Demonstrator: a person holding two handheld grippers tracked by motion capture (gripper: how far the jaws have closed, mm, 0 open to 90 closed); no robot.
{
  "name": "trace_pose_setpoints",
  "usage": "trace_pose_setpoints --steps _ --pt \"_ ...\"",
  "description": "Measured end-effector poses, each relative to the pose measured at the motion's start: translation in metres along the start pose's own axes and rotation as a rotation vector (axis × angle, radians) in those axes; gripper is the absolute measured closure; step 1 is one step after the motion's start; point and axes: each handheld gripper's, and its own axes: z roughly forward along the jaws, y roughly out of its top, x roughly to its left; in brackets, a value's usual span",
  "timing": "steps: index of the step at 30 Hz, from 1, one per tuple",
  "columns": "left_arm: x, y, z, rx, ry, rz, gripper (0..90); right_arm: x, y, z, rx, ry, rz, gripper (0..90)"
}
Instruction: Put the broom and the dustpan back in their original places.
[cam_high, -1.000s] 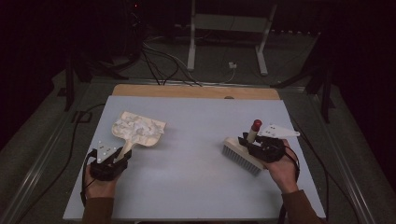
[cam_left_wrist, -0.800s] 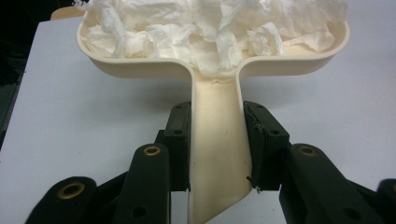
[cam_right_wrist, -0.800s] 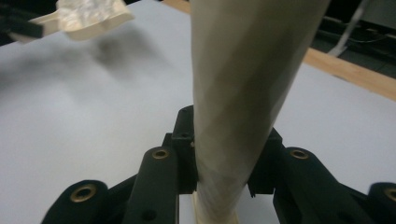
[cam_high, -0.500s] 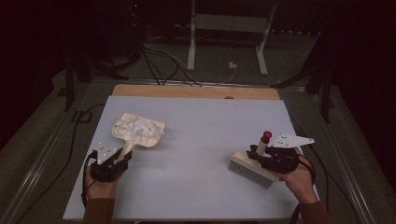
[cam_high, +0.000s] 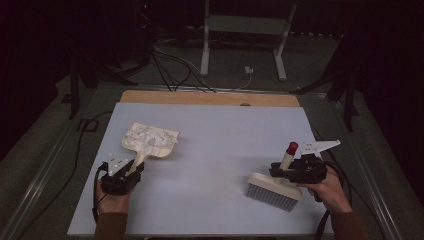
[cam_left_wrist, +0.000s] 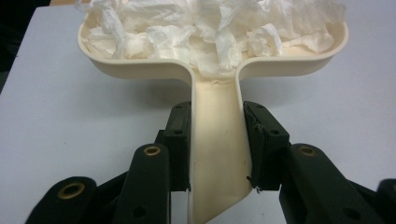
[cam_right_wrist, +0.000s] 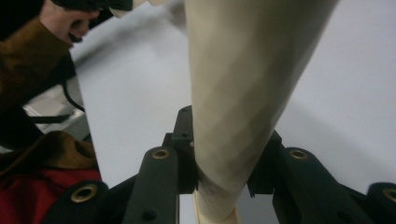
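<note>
A cream dustpan (cam_high: 150, 141) piled with crumpled white tissue (cam_left_wrist: 210, 28) lies on the left of the table. My left gripper (cam_high: 131, 169) is shut on its handle (cam_left_wrist: 217, 140), a jaw pressing each side. At the right, my right gripper (cam_high: 280, 171) is shut on the cream handle (cam_right_wrist: 243, 70) of a hand brush (cam_high: 275, 189). The brush's pale bristles rest on the table near the front edge. Its red-tipped handle end (cam_high: 292, 148) points up and away. In the right gripper view the person's other hand (cam_right_wrist: 65, 21) shows at the top left.
The pale blue tabletop (cam_high: 215, 135) has a wooden strip (cam_high: 210, 98) along its far edge. Cables (cam_high: 175, 75) and a white stand's legs (cam_high: 240, 55) lie on the dark floor beyond. Each gripper trails a black cable off the table's sides.
My right gripper has carried the brush to the right and nearer the table's front edge. The left gripper and the dustpan have stayed put.
</note>
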Motion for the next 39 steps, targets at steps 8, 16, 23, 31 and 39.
trace_pose_setpoints --steps 8,16,23,31,39 --pt "-0.001 -0.003 0.002 0.005 0.006 -0.017 66.1 -0.013 0.007 0.011 0.010 -0.021 0.007 69.4" --pt "-0.005 -0.003 0.003 0.006 0.005 -0.004 66.1 -0.010 0.005 0.017 -0.011 -0.143 0.011 66.6" --pt "-0.007 -0.003 0.003 0.004 0.008 0.000 66.1 0.006 0.004 0.028 -0.007 -0.381 -0.032 61.8" --pt "-0.008 -0.003 0.004 0.008 0.006 0.006 66.1 0.012 0.003 0.040 0.027 -0.578 -0.091 57.8" --pt "-0.009 -0.004 0.006 0.014 0.010 0.004 66.1 -0.005 0.002 0.046 0.051 -0.623 -0.096 55.9"
